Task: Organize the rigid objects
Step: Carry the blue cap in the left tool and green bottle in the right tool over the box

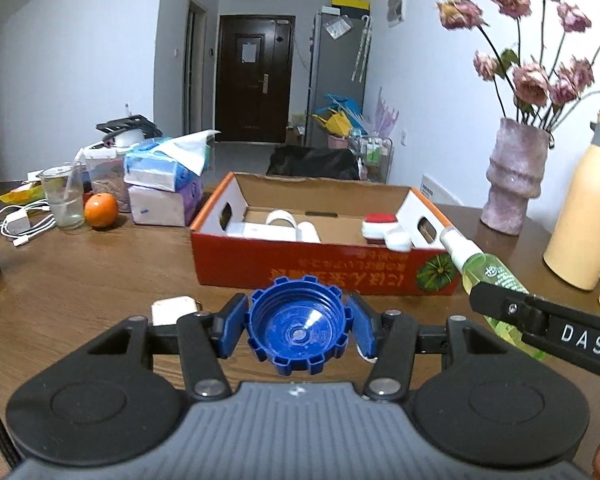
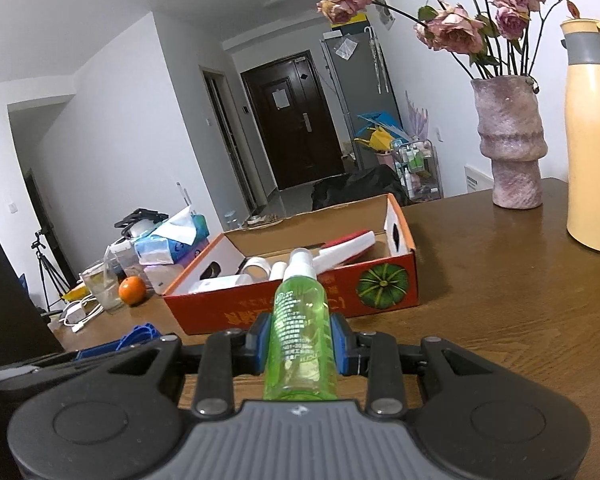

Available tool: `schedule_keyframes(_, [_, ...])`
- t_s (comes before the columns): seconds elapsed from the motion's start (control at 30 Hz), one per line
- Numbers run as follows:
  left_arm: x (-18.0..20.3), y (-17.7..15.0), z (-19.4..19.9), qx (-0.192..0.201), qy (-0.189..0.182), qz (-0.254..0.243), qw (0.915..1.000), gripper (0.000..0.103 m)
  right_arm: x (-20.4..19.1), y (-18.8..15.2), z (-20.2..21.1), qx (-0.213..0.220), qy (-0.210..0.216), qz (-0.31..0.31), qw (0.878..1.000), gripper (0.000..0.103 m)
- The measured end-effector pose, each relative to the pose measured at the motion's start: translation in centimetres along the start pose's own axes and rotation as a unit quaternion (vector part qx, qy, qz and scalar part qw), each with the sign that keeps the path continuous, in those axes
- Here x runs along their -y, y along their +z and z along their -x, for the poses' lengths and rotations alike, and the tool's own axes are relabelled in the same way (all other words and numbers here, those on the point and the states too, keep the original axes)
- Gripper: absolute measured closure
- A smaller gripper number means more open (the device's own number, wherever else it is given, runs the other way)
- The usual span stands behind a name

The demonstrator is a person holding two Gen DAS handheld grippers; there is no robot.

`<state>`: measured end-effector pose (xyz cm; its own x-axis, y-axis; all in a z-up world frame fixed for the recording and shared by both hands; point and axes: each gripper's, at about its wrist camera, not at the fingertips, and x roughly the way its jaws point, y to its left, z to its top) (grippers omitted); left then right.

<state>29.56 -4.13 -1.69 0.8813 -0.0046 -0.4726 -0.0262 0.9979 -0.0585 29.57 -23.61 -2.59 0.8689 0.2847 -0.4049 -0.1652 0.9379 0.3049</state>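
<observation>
My left gripper [image 1: 297, 330] is shut on a blue toothed bottle cap [image 1: 298, 324], its hollow side facing the camera, held above the wooden table [image 1: 80, 280] in front of the red cardboard box [image 1: 324, 268]. The right gripper [image 2: 300, 342] is shut on a green spray bottle [image 2: 300, 332] whose white nozzle points toward the box [image 2: 300, 312]. In the left wrist view that bottle [image 1: 484, 268] and the right gripper's black finger [image 1: 500, 304] reach in from the right. Inside the box lie a white tape roll [image 1: 281, 218], white items and a red-topped white thing [image 1: 382, 228].
Left on the table: an orange [image 1: 101, 210], a glass [image 1: 63, 200], tissue packs [image 1: 164, 184], a white charger with cable [image 1: 20, 224]. A small white tag [image 1: 172, 310] lies by the left gripper. Right: a pink vase with dried roses [image 1: 514, 176] and a cream flask [image 1: 584, 208].
</observation>
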Motion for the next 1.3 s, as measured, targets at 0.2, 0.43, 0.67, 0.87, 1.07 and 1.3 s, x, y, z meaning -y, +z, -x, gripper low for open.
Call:
schedule_keyframes(0.2, [-1.3, 0.7, 0.1, 0.006, 0.004, 0.006, 1.0, 0.047, -1.3, 0.2, -0.5, 0.002, 0.004, -0.002, 1.0, 0.073])
schedule_keyframes(0.43, [-2.6, 2.0, -0.2, 0.007, 0.006, 0.015, 0.9998, 0.047, -2.3, 1.0, -1.1, 0.008, 0.005, -0.006, 1.0, 0.073])
schedule_keyframes(0.67, [-3.0, 3.3, -0.7, 0.014, 0.01, 0.016, 0.9997, 0.047, -2.9, 1.8, -2.0, 0.012, 0.01, -0.007, 1.0, 0.073])
schedule_keyframes(0.87, [-3.0, 4.2, -1.3, 0.019, 0.007, 0.018, 0.9996, 0.047, -3.0, 2.6, -2.7, 0.015, 0.01, -0.009, 1.0, 0.073])
schedule_keyframes(1.07, [-3.1, 5.3, -1.9, 0.026, -0.002, 0.025, 0.9994, 0.047, -3.2, 3.6, -3.5, 0.022, 0.008, -0.009, 1.0, 0.073])
schedule_keyframes(1.3, [-3.3, 6.7, -3.7, 0.026, -0.017, 0.041, 0.9987, 0.048, -3.0, 4.5, -5.1, 0.023, 0.009, -0.011, 1.0, 0.073])
